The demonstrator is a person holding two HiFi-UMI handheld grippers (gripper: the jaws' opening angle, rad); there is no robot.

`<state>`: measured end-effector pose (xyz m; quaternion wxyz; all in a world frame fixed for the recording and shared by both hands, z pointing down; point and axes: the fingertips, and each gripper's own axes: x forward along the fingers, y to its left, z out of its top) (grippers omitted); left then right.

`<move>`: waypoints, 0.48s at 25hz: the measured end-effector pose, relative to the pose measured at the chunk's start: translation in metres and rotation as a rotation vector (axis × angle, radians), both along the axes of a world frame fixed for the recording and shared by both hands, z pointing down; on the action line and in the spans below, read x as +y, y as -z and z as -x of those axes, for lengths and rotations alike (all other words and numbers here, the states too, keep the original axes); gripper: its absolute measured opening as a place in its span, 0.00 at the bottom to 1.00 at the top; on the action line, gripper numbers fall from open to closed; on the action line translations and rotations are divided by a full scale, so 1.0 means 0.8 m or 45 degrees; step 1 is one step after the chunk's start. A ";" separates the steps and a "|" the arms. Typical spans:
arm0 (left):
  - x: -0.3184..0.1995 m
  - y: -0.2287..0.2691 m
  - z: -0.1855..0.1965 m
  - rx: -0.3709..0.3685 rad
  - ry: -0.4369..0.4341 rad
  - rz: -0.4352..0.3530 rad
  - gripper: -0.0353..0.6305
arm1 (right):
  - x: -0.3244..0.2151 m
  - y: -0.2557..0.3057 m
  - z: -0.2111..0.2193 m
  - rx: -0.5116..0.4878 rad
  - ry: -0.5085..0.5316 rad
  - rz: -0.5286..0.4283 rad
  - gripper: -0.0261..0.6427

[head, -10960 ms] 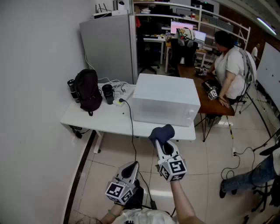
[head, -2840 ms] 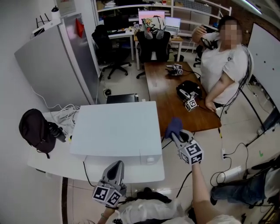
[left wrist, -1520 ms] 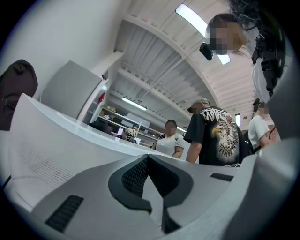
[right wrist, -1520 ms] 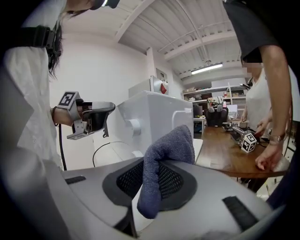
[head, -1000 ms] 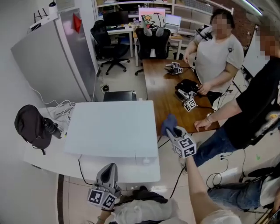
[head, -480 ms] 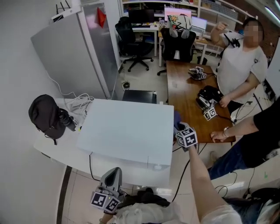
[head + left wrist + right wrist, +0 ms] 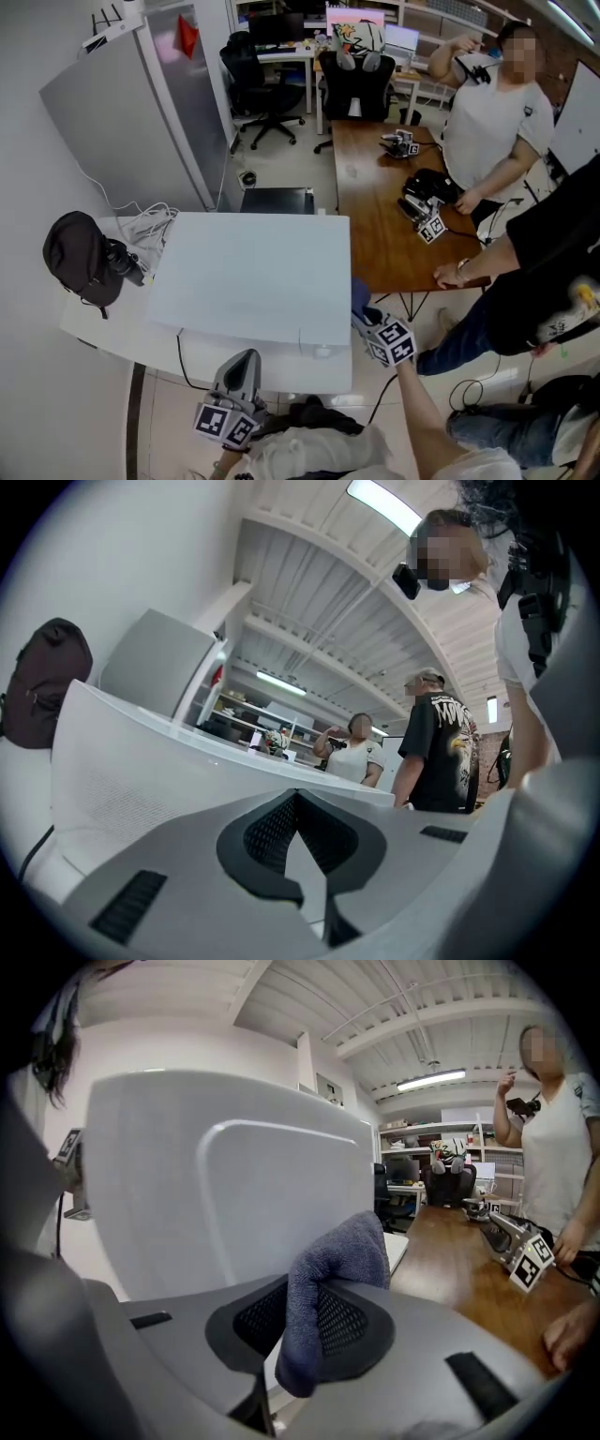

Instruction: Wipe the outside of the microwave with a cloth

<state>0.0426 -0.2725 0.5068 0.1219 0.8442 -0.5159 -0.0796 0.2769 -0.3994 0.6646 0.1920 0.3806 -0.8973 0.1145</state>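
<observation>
The white microwave stands on a white table; I look down on its top. My right gripper is shut on a dark blue cloth and holds it against the microwave's right side near the front corner. In the right gripper view the cloth sticks up from between the jaws of the right gripper, close to the white side panel of the microwave. My left gripper hangs shut and empty below the microwave's front. In its own view the left gripper points at the microwave.
A black bag and white cables lie left of the microwave. A grey cabinet stands behind. On the right is a wooden table with spare grippers, and two people stand beside it.
My right gripper with the cloth has slid along the microwave's right side toward me, near the front corner. The left gripper has stayed shut below the front.
</observation>
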 end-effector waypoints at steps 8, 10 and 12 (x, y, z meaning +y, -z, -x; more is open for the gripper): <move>-0.003 -0.002 -0.033 0.014 -0.099 -0.006 0.03 | 0.164 0.003 0.019 -0.132 -0.071 0.080 0.14; -0.001 -0.004 -0.036 0.015 -0.111 -0.004 0.03 | 0.179 0.001 0.021 -0.159 -0.121 0.094 0.14; 0.001 -0.007 -0.036 0.010 -0.117 -0.004 0.03 | 0.180 0.001 0.019 -0.168 -0.191 0.089 0.14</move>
